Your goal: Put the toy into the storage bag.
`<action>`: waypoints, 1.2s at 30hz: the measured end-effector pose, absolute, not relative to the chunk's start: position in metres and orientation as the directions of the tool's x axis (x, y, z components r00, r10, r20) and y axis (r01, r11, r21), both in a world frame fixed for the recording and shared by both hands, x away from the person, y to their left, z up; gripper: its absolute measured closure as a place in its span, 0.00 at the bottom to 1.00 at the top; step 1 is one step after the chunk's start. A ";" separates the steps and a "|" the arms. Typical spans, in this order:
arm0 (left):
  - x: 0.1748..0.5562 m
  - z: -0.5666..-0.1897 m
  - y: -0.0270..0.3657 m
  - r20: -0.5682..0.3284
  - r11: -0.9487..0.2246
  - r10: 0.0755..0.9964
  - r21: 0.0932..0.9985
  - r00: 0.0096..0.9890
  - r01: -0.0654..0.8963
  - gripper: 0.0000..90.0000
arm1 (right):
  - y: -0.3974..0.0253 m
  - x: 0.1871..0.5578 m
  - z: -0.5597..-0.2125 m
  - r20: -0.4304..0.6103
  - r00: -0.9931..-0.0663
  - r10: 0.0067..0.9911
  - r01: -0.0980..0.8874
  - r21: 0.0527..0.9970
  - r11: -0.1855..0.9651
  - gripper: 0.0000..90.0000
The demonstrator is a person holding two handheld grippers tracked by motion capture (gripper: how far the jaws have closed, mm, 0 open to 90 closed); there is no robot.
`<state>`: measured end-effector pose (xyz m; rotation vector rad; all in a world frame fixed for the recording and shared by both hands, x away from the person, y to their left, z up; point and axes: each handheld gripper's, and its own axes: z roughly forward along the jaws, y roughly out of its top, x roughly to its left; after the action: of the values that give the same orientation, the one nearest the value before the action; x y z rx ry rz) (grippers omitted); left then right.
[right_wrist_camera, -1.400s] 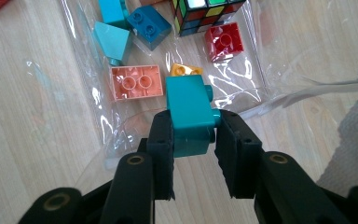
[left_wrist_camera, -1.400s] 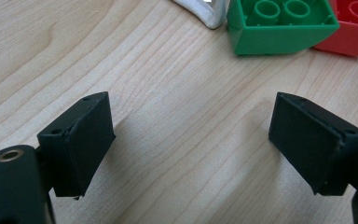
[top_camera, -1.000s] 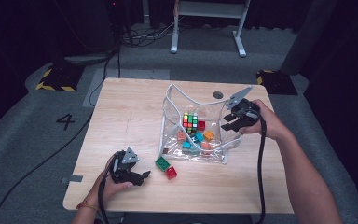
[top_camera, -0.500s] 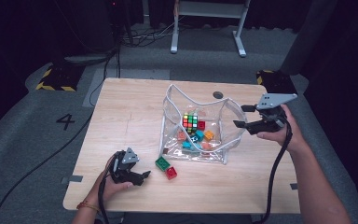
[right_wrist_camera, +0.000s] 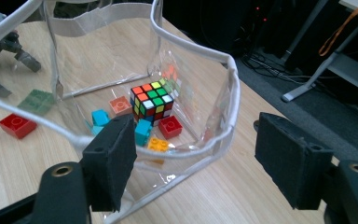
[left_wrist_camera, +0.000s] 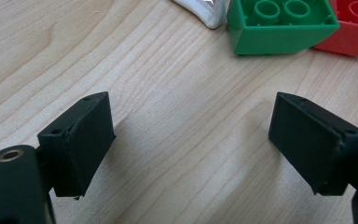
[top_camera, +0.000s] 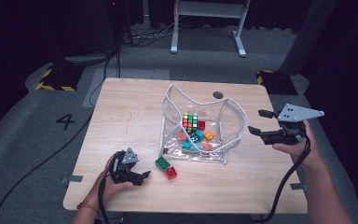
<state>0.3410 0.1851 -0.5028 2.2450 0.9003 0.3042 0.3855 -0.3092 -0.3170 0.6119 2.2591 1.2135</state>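
A clear bag with white trim (top_camera: 237, 112) stands open mid-table. Inside lie a colour cube (top_camera: 189, 121) and several small bricks. In front of the bag, a green brick (top_camera: 162, 163) and a red brick (top_camera: 171, 173) rest on the wood. My left gripper (top_camera: 144, 176) lies low at the front left, open, with the green brick (left_wrist_camera: 279, 25) and red brick (left_wrist_camera: 354, 23) just beyond its jaws. Past the bag's right side my right gripper (top_camera: 256, 122) hovers open and empty. Its own view looks into the bag (right_wrist_camera: 223, 60) at the cube (right_wrist_camera: 152, 100).
The wooden table (top_camera: 130, 112) has a dark round hole (top_camera: 217, 94) behind the bag. A metal desk frame (top_camera: 205, 28) and cables lie on the floor beyond. A floor mark "4" (top_camera: 66, 121) sits left of the table. The right hand is at the table's right edge.
My right gripper has drawn back to the right, from the bag's right rim to past the table's edge. The left gripper and the two loose bricks have stayed put.
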 end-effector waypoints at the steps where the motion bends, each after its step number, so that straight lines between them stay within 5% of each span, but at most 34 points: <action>1: 0.341 -0.503 0.185 -0.036 -0.522 0.680 0.677 0.732 0.519 0.16 | -0.312 0.383 -0.318 -0.216 -0.769 0.601 0.148 0.855 0.497 0.32; 17: 0.341 -0.503 0.185 -0.034 -0.523 0.681 0.677 0.731 0.518 0.16 | -0.327 0.358 -0.379 -0.137 -0.779 0.611 0.205 0.866 0.456 0.33; 36: 0.341 -0.503 0.185 -0.039 -0.518 0.684 0.677 0.728 0.523 0.16 | -0.274 0.322 -0.450 -0.014 -0.875 0.484 0.264 0.824 0.501 0.36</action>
<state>0.3406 0.1849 -0.5029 2.2416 0.9075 0.3032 0.3216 -0.2744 -0.4499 0.6368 2.5028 1.3106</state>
